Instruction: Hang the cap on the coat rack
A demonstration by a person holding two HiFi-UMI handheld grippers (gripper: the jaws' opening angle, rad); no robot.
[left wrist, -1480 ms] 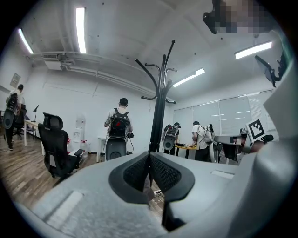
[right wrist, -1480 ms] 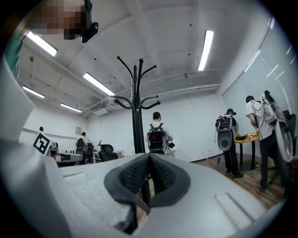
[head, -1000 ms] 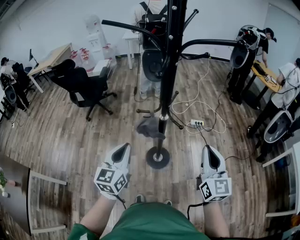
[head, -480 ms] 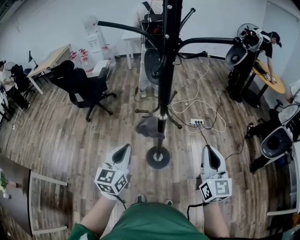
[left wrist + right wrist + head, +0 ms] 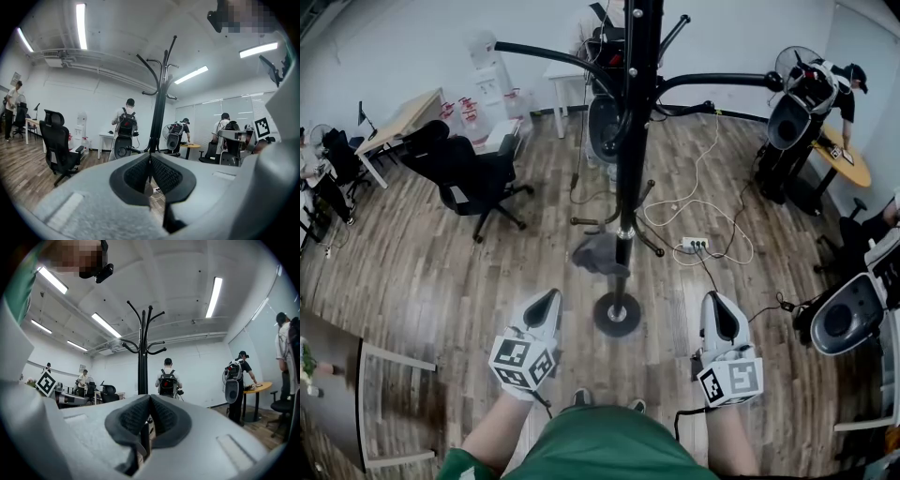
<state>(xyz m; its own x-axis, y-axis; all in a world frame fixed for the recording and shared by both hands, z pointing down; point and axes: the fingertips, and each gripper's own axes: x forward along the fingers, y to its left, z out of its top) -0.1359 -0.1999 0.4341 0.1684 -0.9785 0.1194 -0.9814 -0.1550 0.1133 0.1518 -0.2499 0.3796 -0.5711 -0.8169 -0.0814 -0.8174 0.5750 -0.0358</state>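
The black coat rack (image 5: pixel 630 141) stands straight ahead of me, its round base (image 5: pixel 616 315) on the wood floor between my two grippers. A grey cap (image 5: pixel 596 255) hangs on a low hook beside the pole. My left gripper (image 5: pixel 546 302) is held level to the left of the base, jaws shut with nothing in them. My right gripper (image 5: pixel 719 311) is level to the right of the base, also shut and empty. In both gripper views the rack (image 5: pixel 158 117) (image 5: pixel 142 362) rises just beyond the closed pads.
A black office chair (image 5: pixel 469 173) stands at the left. A power strip (image 5: pixel 694 246) with loose cables lies on the floor right of the rack. People carrying equipment stand behind the rack (image 5: pixel 605 122) and at the right (image 5: pixel 792 112). A dark table edge (image 5: pixel 337 375) is at my lower left.
Both grippers have stayed where they were. The people with equipment at the right of the head view have shifted, one moving lower and nearer at the right edge.
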